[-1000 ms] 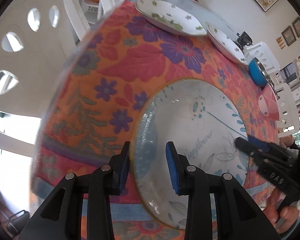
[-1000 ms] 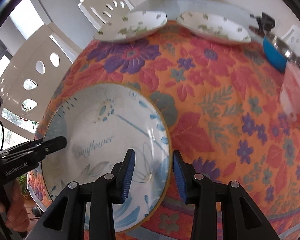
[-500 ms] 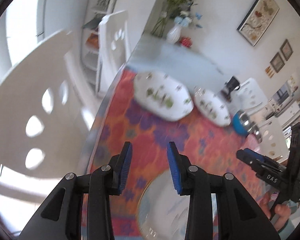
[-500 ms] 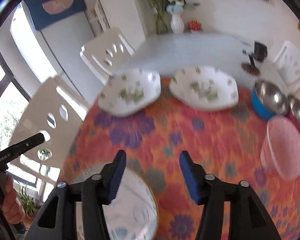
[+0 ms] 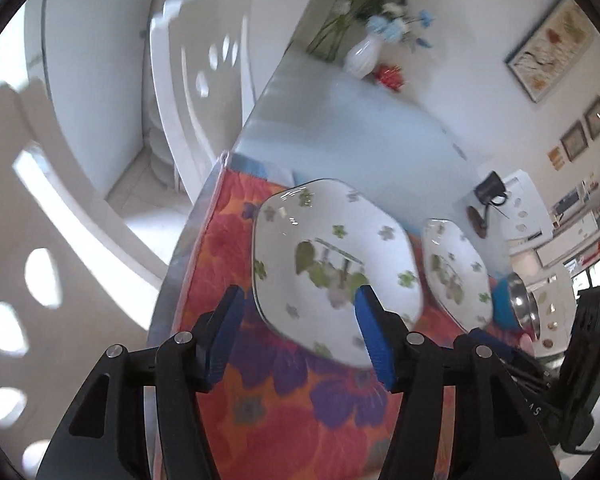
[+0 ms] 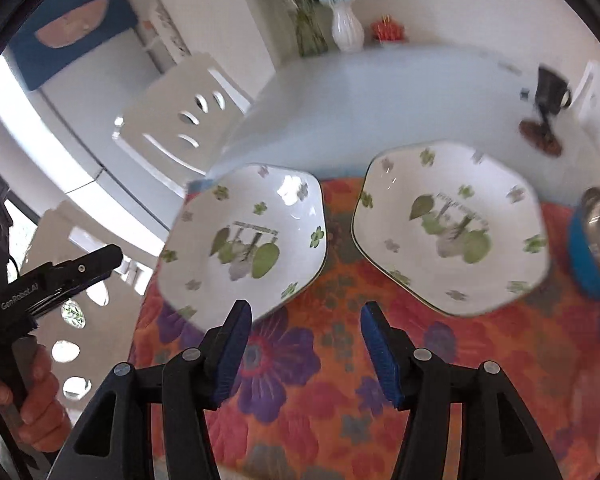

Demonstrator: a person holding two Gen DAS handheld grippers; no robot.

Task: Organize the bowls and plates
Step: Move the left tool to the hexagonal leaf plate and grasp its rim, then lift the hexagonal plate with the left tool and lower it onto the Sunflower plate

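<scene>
Two white hexagonal plates with green clover prints lie side by side on the floral cloth. The left plate (image 5: 332, 268) (image 6: 246, 240) is just ahead of my left gripper (image 5: 298, 332), which is open and empty above the cloth. The right plate (image 5: 456, 276) (image 6: 452, 228) lies beside it. My right gripper (image 6: 306, 344) is open and empty, aimed at the gap between the two plates. A blue bowl with a steel inside (image 6: 596, 236) (image 5: 514, 308) stands right of the plates. The left gripper also shows in the right wrist view (image 6: 96, 264).
The orange and purple floral cloth (image 6: 300, 380) covers the near table; a bare pale tabletop (image 6: 380, 92) lies beyond. A white vase with flowers (image 6: 346, 28), a small red object (image 6: 386, 30) and a dark mug stand (image 6: 548, 96) sit at the back. White chairs (image 5: 204, 80) stand left.
Both grippers have lifted off the round sunflower plate, moved forward toward the two hexagonal plates and opened wider. The sunflower plate has dropped out of view.
</scene>
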